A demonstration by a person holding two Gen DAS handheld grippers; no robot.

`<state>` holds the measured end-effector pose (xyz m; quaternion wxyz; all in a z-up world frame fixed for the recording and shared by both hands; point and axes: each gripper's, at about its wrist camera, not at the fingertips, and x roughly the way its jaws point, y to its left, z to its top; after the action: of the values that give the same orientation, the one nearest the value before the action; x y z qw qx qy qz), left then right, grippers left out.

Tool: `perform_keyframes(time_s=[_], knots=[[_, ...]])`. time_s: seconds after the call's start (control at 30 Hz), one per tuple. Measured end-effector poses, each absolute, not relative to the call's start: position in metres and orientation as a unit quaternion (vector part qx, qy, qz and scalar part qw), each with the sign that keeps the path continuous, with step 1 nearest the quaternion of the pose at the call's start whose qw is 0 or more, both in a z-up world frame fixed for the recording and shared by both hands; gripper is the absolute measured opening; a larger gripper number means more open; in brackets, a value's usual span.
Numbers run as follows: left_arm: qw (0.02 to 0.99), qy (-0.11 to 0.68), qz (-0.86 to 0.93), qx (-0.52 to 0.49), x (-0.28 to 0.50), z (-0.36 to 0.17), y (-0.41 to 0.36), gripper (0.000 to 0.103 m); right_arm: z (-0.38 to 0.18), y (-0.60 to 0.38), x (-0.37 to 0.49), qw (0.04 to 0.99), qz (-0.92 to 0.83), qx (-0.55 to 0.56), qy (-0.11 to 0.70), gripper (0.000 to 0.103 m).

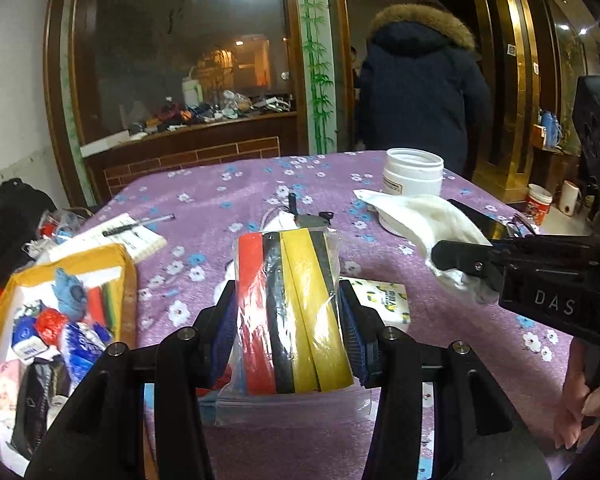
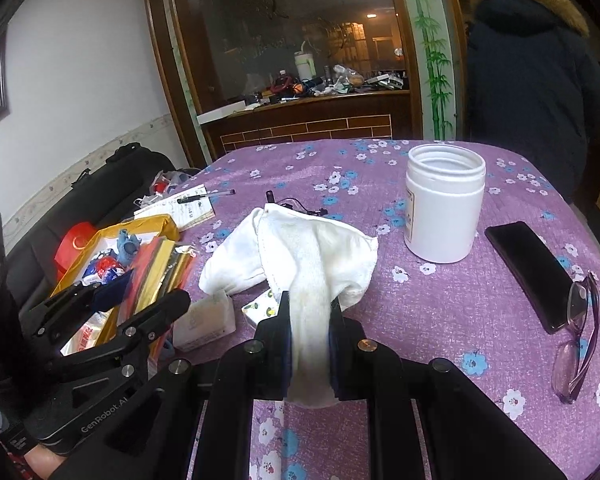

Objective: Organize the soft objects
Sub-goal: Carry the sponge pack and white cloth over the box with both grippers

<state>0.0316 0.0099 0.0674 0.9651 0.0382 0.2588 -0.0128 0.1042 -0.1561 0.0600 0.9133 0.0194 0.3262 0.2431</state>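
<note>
Left gripper (image 1: 288,320) pinches a clear plastic bag (image 1: 292,312) of red, black and yellow strips, its blue pads (image 1: 354,328) pressed on both sides. The bag stands upright between the jaws, its sealed bottom edge toward the wrist. To that gripper's left, a yellow box (image 1: 4,320) with small wrapped soft things inside. Just to its right lies a small patterned packet (image 1: 384,300).

Right gripper (image 2: 310,340) is clamped tight on a white cloth (image 2: 300,248); the cloth bunches ahead of the fingers over the purple flowered tablecloth (image 2: 440,312). Ahead and to the right of it stands an open white jar (image 2: 444,208); farther right, a black phone (image 2: 528,272) with glasses (image 2: 576,344) touching it.
</note>
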Motion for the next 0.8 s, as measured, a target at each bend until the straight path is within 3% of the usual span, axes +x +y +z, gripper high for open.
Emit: perform_keyframes(time_s=[0.8], knots=[[0.973,0.232,0.003,0.016,0.012,0.092,0.032,0.046,0.063,-0.145,0.101,0.913,0.237,0.019,0.332,0.015]])
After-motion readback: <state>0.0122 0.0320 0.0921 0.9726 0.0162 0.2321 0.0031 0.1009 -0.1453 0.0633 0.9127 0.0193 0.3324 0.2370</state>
